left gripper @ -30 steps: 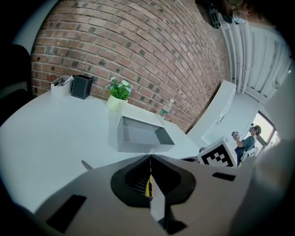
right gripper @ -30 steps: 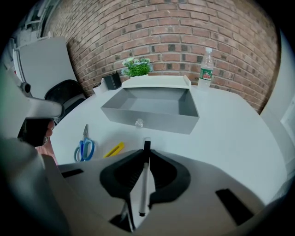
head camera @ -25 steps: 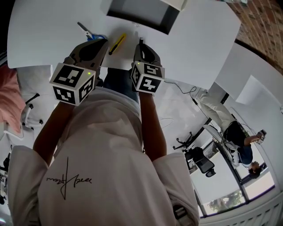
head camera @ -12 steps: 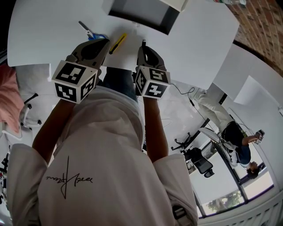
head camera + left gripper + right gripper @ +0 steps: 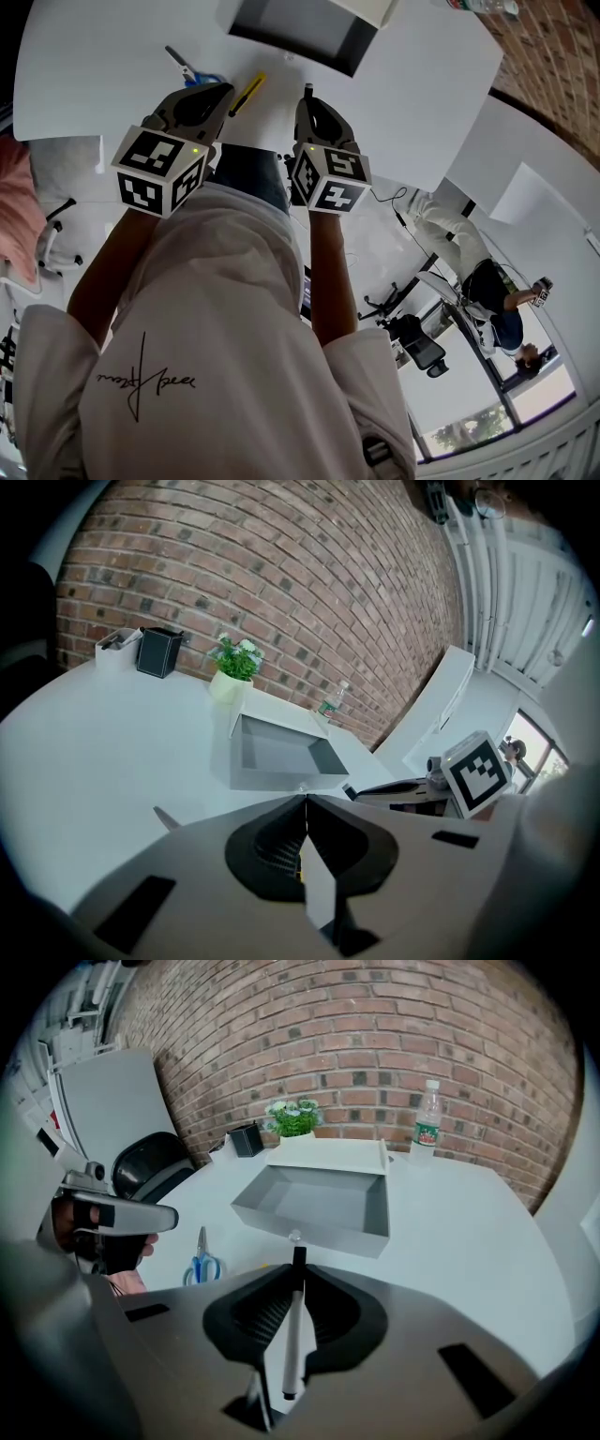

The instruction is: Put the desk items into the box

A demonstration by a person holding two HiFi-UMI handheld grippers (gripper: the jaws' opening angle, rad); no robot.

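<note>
Right gripper view showed what the head view mostly hid. The right gripper [image 5: 298,1277] had its jaws drawn in narrowly on a white marker pen [image 5: 292,1335]. The pen's black cap poked out past the jaw tips toward the open grey box [image 5: 319,1206]. In the head view that gripper's body and marker cube [image 5: 328,175] covered the jaws, leaving only the dark cap tip showing. The left gripper view showed the left gripper [image 5: 306,801] with its jaws pressed together and nothing gripped. Blue-handled scissors [image 5: 190,68] and a yellow utility knife [image 5: 248,92] lay on the white table [image 5: 94,66] just ahead of the left gripper, short of the box. Only the gripper views showed what stood beyond the box, before the brick wall [image 5: 375,1035]: a potted plant [image 5: 293,1119], a black pen holder [image 5: 246,1138] and a water bottle [image 5: 427,1131].
</note>
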